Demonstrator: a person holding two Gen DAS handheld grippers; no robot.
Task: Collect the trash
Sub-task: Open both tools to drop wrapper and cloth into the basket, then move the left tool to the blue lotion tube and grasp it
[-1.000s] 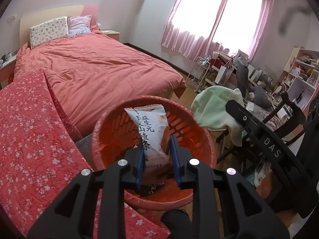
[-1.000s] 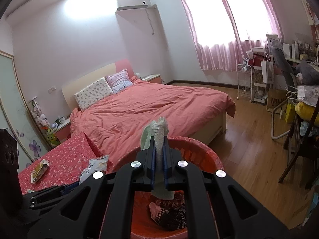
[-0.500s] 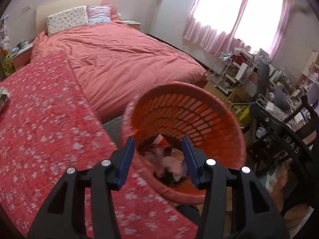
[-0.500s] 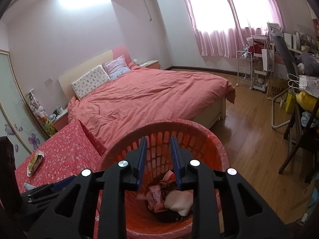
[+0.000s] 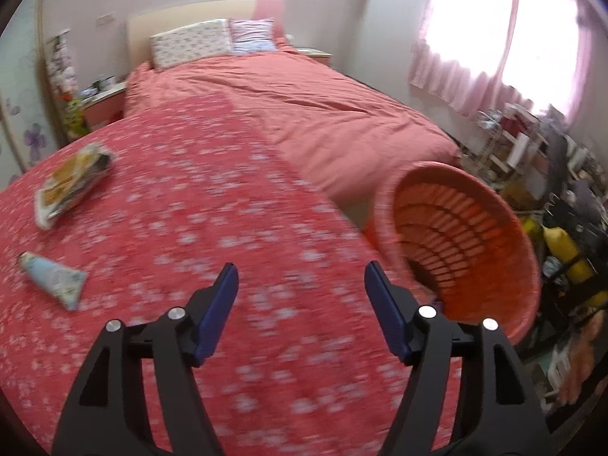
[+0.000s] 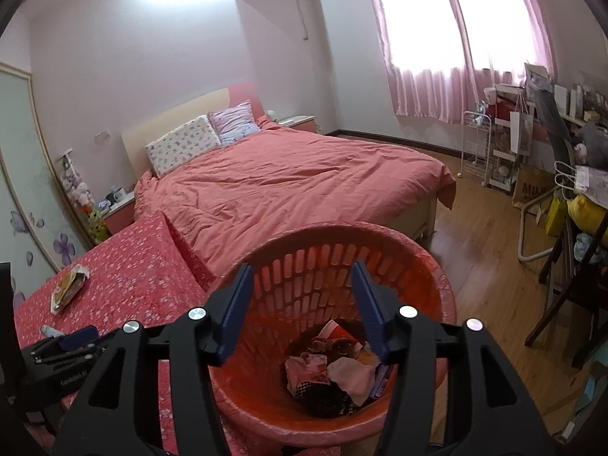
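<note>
My right gripper (image 6: 302, 275) hangs over the orange basket (image 6: 288, 245), its jaws opening and empty. Crumpled wrappers and tissue (image 6: 334, 368) lie at the basket's bottom. My left gripper (image 5: 300, 277) is above the red floral tablecloth (image 5: 182, 209), jaws opening with nothing between them. The basket (image 5: 475, 228) shows at the right in the left wrist view. A yellow snack wrapper (image 5: 72, 186) and a pale tube (image 5: 53, 279) lie on the cloth to the left of that gripper. The wrapper (image 6: 68, 288) and the left gripper's body (image 6: 64, 345) also show in the right wrist view.
A bed with a salmon duvet (image 6: 288, 182) lies beyond the table. A chair (image 6: 570, 277) and cluttered shelves (image 6: 509, 144) stand to the right on the wooden floor (image 6: 482, 235). A nightstand (image 5: 102, 102) sits left of the bed.
Both grippers opened and let go: the snack bag and the tissue dropped into the basket. My left gripper swung left from over the basket to above the tablecloth.
</note>
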